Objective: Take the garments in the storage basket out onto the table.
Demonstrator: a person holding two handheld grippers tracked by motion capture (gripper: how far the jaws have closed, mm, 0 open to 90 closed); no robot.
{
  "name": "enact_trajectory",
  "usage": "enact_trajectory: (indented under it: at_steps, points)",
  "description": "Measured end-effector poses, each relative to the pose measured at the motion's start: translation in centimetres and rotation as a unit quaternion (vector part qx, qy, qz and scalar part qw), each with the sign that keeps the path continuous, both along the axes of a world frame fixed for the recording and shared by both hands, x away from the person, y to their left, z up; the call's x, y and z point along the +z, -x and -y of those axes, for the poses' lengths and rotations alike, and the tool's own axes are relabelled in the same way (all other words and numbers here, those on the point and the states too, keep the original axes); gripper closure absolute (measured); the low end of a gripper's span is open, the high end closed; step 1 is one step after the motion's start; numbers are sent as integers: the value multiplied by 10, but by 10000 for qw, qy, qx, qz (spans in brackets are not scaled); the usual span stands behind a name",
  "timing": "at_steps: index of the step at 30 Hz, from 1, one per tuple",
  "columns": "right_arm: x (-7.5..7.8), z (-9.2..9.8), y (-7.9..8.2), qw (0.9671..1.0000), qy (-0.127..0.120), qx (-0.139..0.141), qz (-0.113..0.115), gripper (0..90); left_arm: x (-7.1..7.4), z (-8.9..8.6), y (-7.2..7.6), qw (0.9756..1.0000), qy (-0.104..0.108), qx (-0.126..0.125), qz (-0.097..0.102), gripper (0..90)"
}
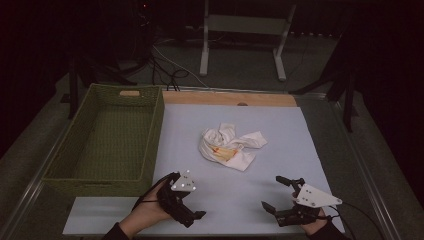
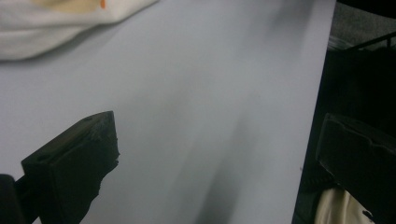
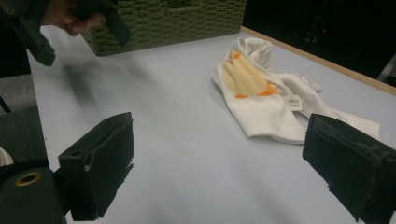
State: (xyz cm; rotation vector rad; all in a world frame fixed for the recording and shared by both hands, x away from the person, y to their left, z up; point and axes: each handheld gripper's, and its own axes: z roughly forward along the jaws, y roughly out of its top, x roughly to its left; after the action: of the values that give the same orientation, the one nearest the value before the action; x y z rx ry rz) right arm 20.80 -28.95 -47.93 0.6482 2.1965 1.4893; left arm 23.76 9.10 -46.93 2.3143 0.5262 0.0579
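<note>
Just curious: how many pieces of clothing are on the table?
1: a crumpled white garment mid-table, right of the green basket; more could be bundled inside it.

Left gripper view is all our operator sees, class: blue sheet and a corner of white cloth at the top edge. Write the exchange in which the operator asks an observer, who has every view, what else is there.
Operator: What is that white cloth?
Observer: A crumpled white garment with an orange and yellow print, lying near the middle of the sheet.
Operator: Is there anything to put it in?
Observer: A green woven basket stands along the sheet's left side, apart from the garment.
Operator: Where is the other claw?
Observer: The right claw is open near the sheet's front right, pointing toward the garment and not touching it.
</note>
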Motion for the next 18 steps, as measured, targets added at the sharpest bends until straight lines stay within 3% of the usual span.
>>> enact_trajectory:
  at_steps: [4, 5, 11, 18]
  points:
    - [0, 0, 0, 10000, 13, -2, 5, 91, -2, -6, 3, 9999, -28, -112, -17, 1]
    - [0, 0, 0, 10000, 28, 2, 30, 91, -6, -12, 7, 9996, -57, -268, -25, 1]
    - [-1, 0, 0, 10000, 18, 14, 20, 91, -11, -24, 13, 9991, -126, -394, -58, 2]
    - [-1, -1, 0, 10000, 85, 32, 14, 91, -16, -45, 22, 9984, 54, -549, -144, 2]
